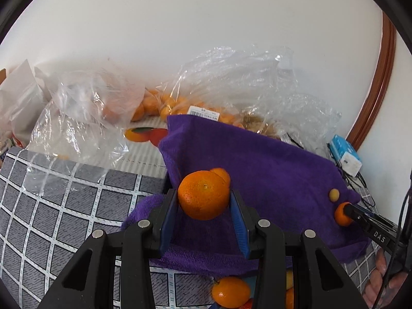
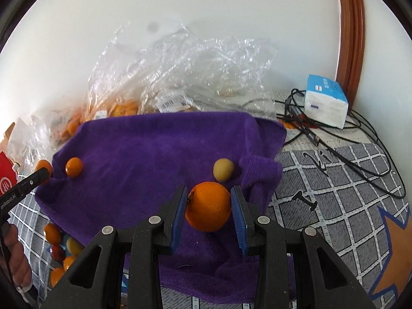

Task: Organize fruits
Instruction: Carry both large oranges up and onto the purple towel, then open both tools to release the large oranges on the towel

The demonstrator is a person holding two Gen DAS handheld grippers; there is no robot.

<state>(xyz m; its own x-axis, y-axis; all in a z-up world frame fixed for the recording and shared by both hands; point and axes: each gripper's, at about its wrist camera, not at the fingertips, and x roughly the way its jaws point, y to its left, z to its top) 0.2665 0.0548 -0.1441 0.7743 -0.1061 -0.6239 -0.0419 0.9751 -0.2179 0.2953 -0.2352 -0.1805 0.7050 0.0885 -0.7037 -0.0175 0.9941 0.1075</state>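
A purple towel (image 1: 257,170) lies over the table; it also shows in the right wrist view (image 2: 144,149). My left gripper (image 1: 204,200) is shut on an orange (image 1: 203,195), held just above the towel; a second small orange (image 1: 221,173) sits right behind it. My right gripper (image 2: 208,203) is shut on another orange (image 2: 208,206) at the towel's right part. That right gripper with its orange (image 1: 342,213) shows at the right of the left wrist view. A small yellow-green fruit (image 2: 223,169) lies on the towel just beyond it. A small orange (image 2: 74,166) lies at the towel's left.
Clear plastic bags (image 1: 226,85) with several oranges lie against the wall behind the towel. A blue-white box (image 2: 325,100) and black cables (image 2: 360,159) lie at the right. Several small fruits (image 2: 59,247) lie in front of the towel. A grid-patterned cloth (image 1: 51,200) covers the table.
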